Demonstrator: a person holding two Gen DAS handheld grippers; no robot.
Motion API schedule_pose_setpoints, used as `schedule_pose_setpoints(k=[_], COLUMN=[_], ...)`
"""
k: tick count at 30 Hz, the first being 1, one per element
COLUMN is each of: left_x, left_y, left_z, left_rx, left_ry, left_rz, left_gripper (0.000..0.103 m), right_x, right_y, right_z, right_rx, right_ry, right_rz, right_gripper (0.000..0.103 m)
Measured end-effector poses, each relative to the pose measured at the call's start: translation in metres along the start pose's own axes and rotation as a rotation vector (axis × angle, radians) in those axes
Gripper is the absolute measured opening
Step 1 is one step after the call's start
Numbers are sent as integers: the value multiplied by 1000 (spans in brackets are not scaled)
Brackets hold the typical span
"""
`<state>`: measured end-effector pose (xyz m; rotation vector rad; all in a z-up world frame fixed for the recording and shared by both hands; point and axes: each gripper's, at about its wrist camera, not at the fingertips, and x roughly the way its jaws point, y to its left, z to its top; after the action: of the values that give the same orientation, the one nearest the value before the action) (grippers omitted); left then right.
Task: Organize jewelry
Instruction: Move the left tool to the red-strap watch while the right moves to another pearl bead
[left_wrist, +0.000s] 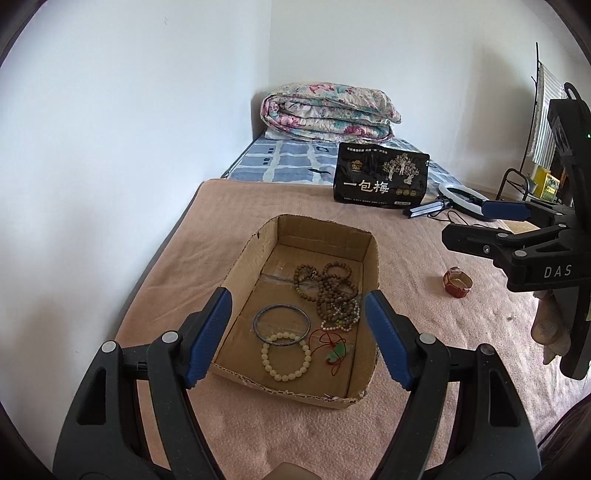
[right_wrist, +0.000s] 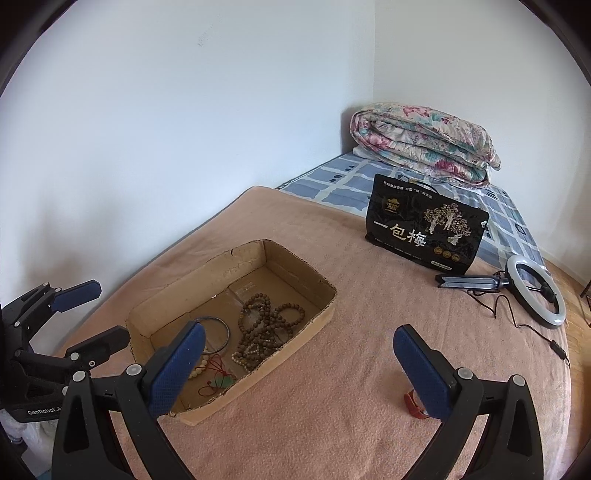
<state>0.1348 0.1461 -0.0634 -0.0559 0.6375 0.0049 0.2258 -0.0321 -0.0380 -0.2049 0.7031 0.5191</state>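
Observation:
A shallow cardboard box (left_wrist: 371, 258) (right_wrist: 325, 314) sits on the pink blanket. It holds brown bead strands (left_wrist: 332, 288) (right_wrist: 262, 325), a dark bangle (left_wrist: 281, 325) (right_wrist: 221, 332), a white bead bracelet (left_wrist: 286, 356) and a green pendant on red cord (left_wrist: 336, 354) (right_wrist: 221, 382). A brown-strapped watch (left_wrist: 458, 282) (right_wrist: 413, 404) lies on the blanket right of the box. My left gripper (left_wrist: 299, 336) is open and empty above the box's near end. My right gripper (right_wrist: 299, 365) (left_wrist: 480, 229) is open and empty, with the watch beside its right finger.
A black snack bag (left_wrist: 380, 177) (right_wrist: 424, 229) stands behind the box. A ring light (right_wrist: 535, 291) with its cable lies at the right. A folded floral quilt (left_wrist: 328, 110) lies at the far corner. A wall runs along the left.

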Motion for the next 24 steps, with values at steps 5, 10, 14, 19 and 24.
schedule_pose_setpoints(k=[5,10,14,19,24], left_x=[-6,-6,-3,2,11], left_y=[-15,-37,-56,-77,-101], left_z=[3,5,7,10,12], left_rx=[16,38,58,76,97], left_ry=[-12,-15,-12,-6,5], left_rz=[-23,-49,-73,-108,-143], left_gripper=[77,77,77,77,77], right_x=[-17,-31,-41,-54,-66], right_y=[-19,-43,-66,-98,-129], right_z=[-10,-23,-34,-50,-68], right_rx=[25,56,81,118,149], right_ry=[-10,-12,-16,-15,-9], right_rz=[-24,-53,-88,-140,-185], right_gripper=[103,103,103,103,103])
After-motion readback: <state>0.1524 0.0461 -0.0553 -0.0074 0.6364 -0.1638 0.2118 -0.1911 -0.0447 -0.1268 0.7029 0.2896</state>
